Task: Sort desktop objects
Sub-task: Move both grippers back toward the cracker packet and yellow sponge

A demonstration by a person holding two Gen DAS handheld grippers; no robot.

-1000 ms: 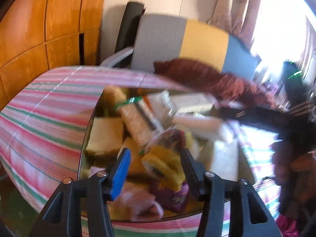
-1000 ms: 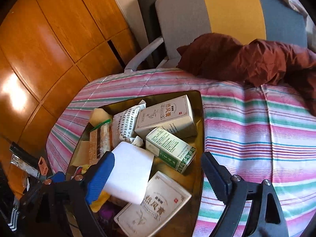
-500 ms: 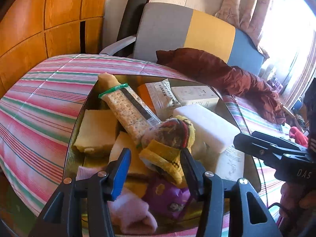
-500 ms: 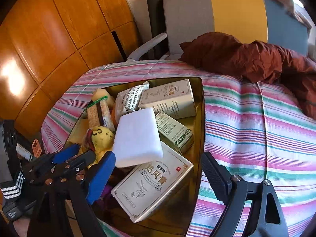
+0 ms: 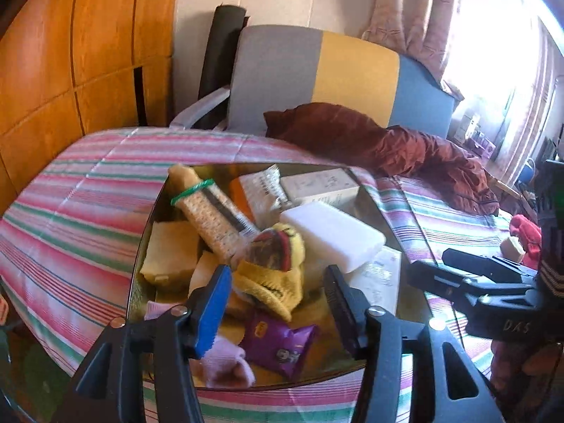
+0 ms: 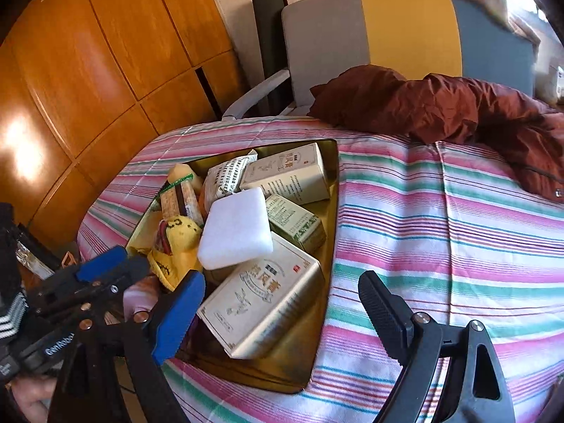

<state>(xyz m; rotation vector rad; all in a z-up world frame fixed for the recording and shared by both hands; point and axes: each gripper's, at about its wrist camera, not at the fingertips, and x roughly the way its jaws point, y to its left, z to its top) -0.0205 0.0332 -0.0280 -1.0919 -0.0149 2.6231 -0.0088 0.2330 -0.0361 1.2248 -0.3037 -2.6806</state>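
Both hand-held grippers are hovering unclenched — left hand-held gripper (image 5: pixel 276 305) opening over the soft, light yellow sock (image 5: pixel 273 275) — pinch its cuff.

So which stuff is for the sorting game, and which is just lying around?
For sorting: gold tray, white sponge, yellow sock, cracker pack, purple snack bag, medicine boxes.

Just lying about: brown jacket, striped cloth, chair.
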